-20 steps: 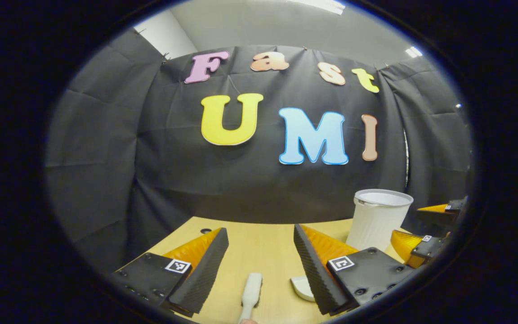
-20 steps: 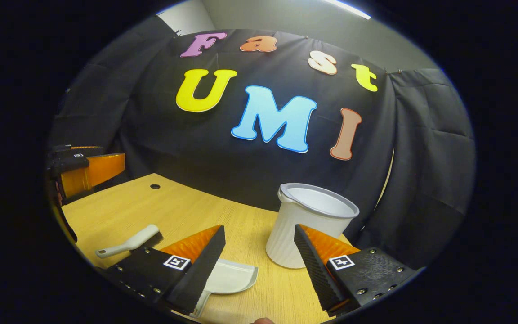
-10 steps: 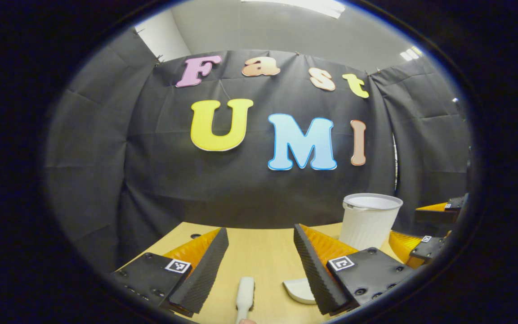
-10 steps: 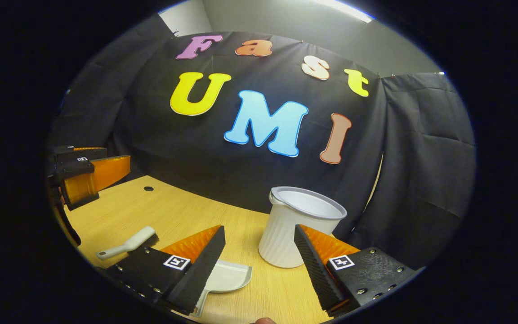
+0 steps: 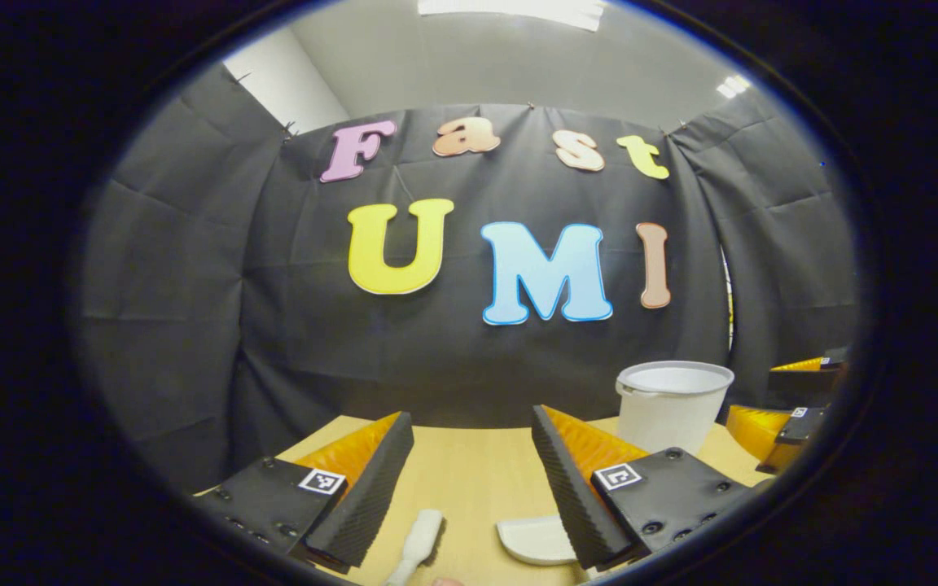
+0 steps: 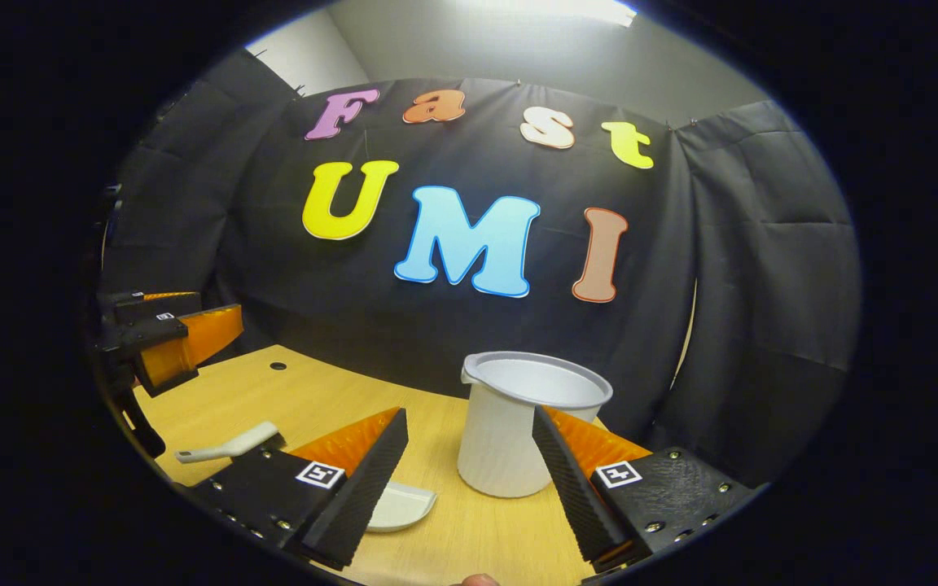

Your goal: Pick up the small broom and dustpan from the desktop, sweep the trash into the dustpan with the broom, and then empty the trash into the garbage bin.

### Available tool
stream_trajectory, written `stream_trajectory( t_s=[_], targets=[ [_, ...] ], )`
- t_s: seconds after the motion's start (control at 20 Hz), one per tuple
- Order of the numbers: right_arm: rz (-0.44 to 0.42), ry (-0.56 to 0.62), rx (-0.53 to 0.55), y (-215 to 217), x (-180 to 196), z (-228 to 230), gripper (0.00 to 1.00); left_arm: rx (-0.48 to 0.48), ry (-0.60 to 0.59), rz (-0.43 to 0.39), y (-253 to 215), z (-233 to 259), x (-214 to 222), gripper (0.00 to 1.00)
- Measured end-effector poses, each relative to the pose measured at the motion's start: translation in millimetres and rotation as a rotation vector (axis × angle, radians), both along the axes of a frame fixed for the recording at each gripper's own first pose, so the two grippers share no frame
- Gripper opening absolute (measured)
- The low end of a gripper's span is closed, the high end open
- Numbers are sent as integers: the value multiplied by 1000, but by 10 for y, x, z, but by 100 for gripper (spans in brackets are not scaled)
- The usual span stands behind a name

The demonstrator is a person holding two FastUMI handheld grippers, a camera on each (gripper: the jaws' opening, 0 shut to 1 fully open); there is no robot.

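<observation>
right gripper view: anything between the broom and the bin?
Yes, the white dustpan lies on the desk between the small broom and the garbage bin, partly behind a finger.

black screwed gripper [image 5: 473, 488] mounts, square markers

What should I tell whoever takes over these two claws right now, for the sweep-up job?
Left claw: open, holding nothing, hovering above the light wooden desktop.
Right claw: open, holding nothing, also above the desk.
Small white plastic broom lies flat on the desk, under the left claw.
White plastic dustpan lies flat near the right claw's left finger.
White ribbed plastic garbage bin stands upright at the back, ahead of the right claw.
Done: nothing picked up.
Left: grasp broom and dustpan, sweep, tip into the bin. I can't make out the trash from here.
</observation>
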State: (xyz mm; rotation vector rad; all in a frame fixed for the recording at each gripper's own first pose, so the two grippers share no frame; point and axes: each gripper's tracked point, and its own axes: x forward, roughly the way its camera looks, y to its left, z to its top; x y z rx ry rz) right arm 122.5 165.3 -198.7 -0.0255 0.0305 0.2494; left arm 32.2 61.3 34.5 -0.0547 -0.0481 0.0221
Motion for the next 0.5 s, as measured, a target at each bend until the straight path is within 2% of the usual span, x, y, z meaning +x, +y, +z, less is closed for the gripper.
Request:
stream_trajectory(
  t_s=[0.1, 0.25, 0.5],
  targets=[
    [20, -43, 9, -250, 40, 42, 96, -2, 0, -3, -305, 12, -58, 96],
    [-4, -104, -5, -748, 85, 57, 96, -34, 10, 20, -695, 22, -116, 96],
    [-16, -161, -51, -1318, 129, 22, 96, -67, -21, 9, -1378, 267, -164, 96]
  ],
)
